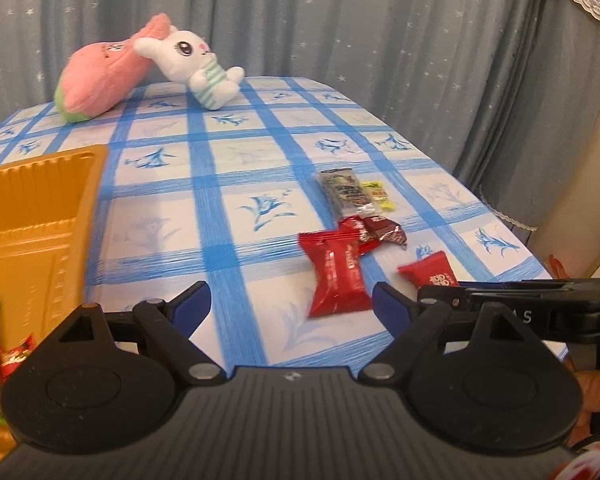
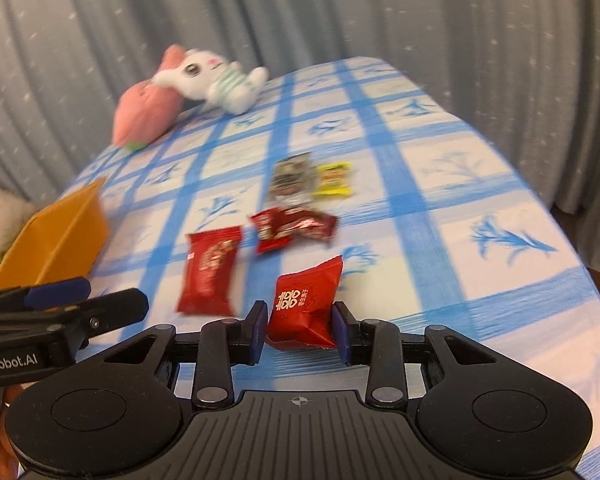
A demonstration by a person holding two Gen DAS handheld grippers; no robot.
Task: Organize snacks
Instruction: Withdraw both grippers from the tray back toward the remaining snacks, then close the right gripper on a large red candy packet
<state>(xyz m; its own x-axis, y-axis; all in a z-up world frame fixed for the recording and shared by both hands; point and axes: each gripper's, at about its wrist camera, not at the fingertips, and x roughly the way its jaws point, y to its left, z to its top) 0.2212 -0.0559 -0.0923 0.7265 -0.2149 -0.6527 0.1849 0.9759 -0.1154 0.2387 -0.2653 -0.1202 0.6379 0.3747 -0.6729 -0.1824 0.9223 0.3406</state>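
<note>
Right fingers pinching the red candy

My right gripper [image 2: 300, 326] seems clamped on the red candy [image 2: 305, 307], just above the cloth; left gripper [image 1: 290, 306] gapes empty, nearer the orange tray [image 1: 40, 216] at left

Both wrist fisheyes sit low behind their own hand-held gripper, angled down across the checked tabletop [image 1: 236, 184] toward the starred curtain [image 1: 340, 20] — the left view from beside the orange tray [image 1: 40, 200], the right view closer over the snack wrappers [image 2: 300, 216] — sharing wrappers, tray and plush rabbit [image 1: 196, 68].
</note>
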